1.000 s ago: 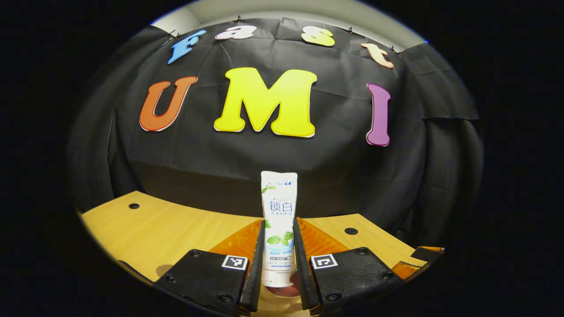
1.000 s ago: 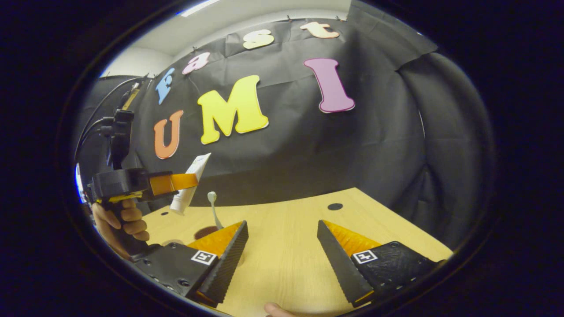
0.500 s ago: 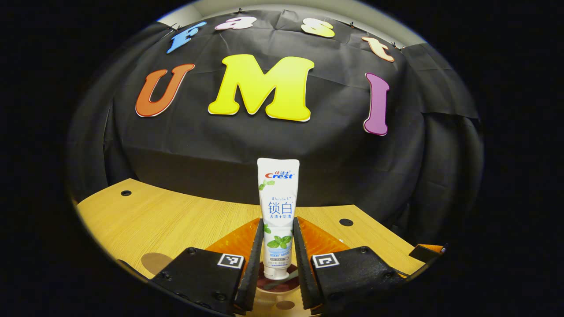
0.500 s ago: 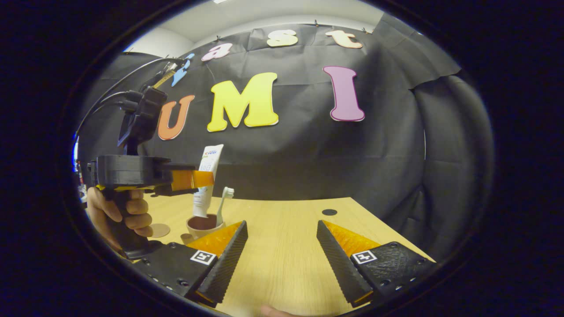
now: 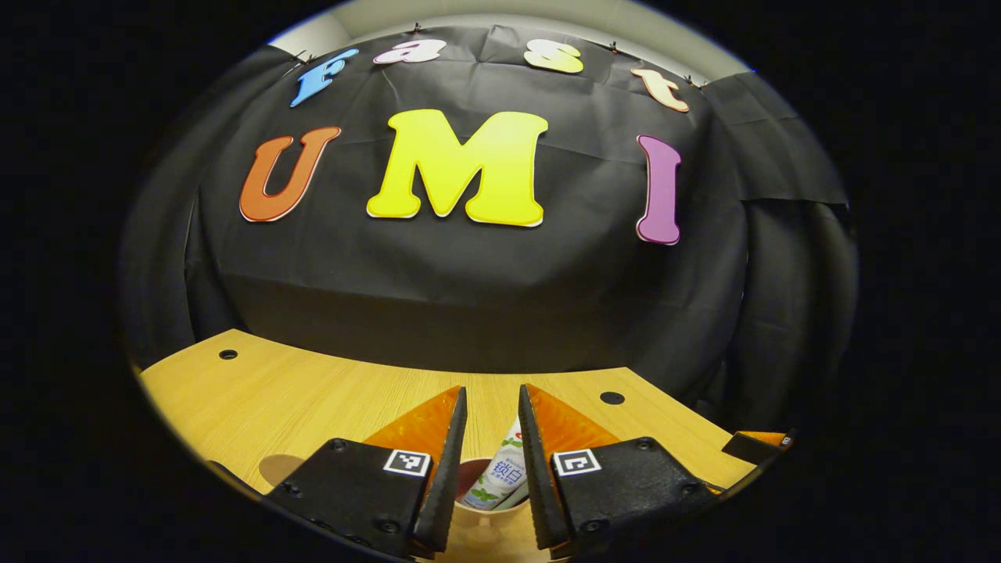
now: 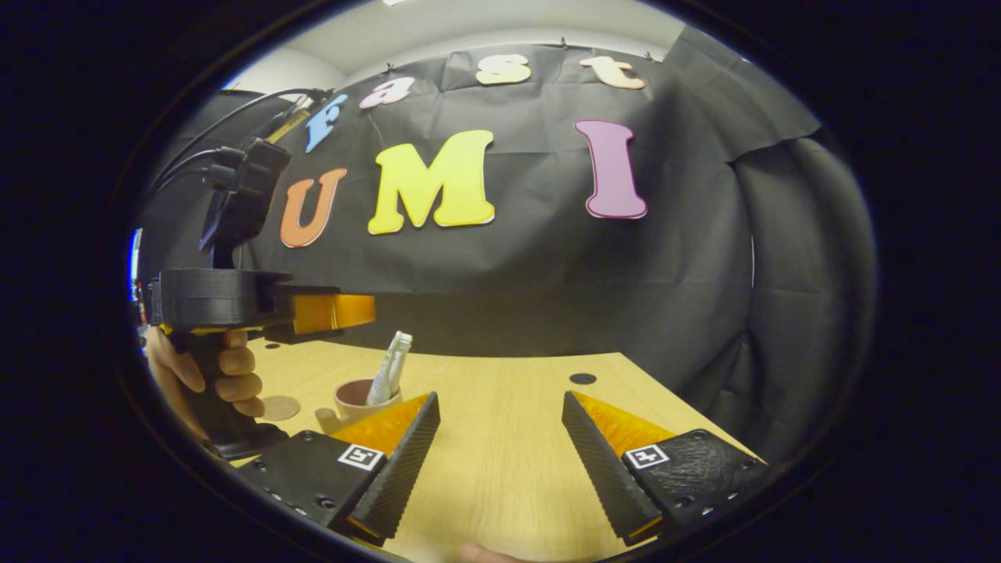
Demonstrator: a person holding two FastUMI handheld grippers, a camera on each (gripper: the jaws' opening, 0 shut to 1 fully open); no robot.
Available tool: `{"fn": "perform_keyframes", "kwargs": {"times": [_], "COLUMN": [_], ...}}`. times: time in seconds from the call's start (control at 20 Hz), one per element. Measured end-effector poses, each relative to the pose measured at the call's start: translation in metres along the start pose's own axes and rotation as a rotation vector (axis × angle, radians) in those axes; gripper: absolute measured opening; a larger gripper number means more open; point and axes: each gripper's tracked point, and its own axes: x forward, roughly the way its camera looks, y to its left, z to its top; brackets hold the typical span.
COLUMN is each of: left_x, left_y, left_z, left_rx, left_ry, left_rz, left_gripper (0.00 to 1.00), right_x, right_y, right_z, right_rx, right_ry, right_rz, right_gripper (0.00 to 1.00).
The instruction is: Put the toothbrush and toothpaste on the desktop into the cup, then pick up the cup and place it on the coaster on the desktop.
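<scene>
Left gripper [image 5: 490, 426]: jaws narrowly parted, nothing between the fingertips, poised above the cup; seen from the side in the right gripper view [image 6: 332, 311], gripped by a hand [image 6: 211, 375] on its handle.
Toothpaste [image 5: 500, 473]: dropped into the cup, tilted, visible low in the gap between the left jaws, free of both fingers; in the right gripper view [image 6: 383, 375] leaning up out of the cup beside the toothbrush.
Toothbrush [image 6: 400, 344]: standing in the cup, head sticking up past the rim, below and just ahead of the left gripper's tips.
Cup [image 5: 489, 512]: directly under the left jaws, rim partly hidden by the fingers; in the right gripper view [image 6: 356, 397] just beyond the tip of the right gripper's left-hand finger, resting on the desktop.
Coaster [image 6: 279, 407]: flat round disc on the desktop, near the cup, to its left in the right gripper view; apart from the cup.
Right gripper [image 6: 500, 407]: jaws spread wide, holding nothing, over bare desktop [image 6: 500, 469].
Desktop holes: dark round hole [image 6: 582, 378] ahead of the right jaws.
</scene>
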Motion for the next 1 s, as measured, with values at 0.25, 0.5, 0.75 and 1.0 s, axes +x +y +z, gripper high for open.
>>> {"fn": "perform_keyframes", "kwargs": {"times": [0.25, 0.5, 0.75, 1.0], "left_x": [-0.021, -0.06, -0.113, -0.166], "left_y": [0.011, 0.046, 0.085, 0.109], "left_z": [-0.01, -0.015, 0.005, 0.019], "left_rx": [-0.004, -0.003, 0.032, 0.071], "left_ry": [0.022, 0.045, -0.03, -0.08], "left_rz": [0.013, 0.082, 0.149, 0.169], "left_gripper": [0.6, 0.86, 0.91, 0.96], "right_x": [-0.006, -0.029, -0.07, -0.121], "right_y": [0.011, 0.035, 0.072, 0.097], "right_z": [0.009, 0.024, 0.041, 0.068], "right_rx": [0.039, 0.012, 0.012, -0.004], "right_ry": [-0.017, -0.052, -0.067, -0.127], "right_rz": [0.024, 0.014, 0.046, 0.039], "right_gripper": [0.96, 0.96, 0.96, 0.96]}}
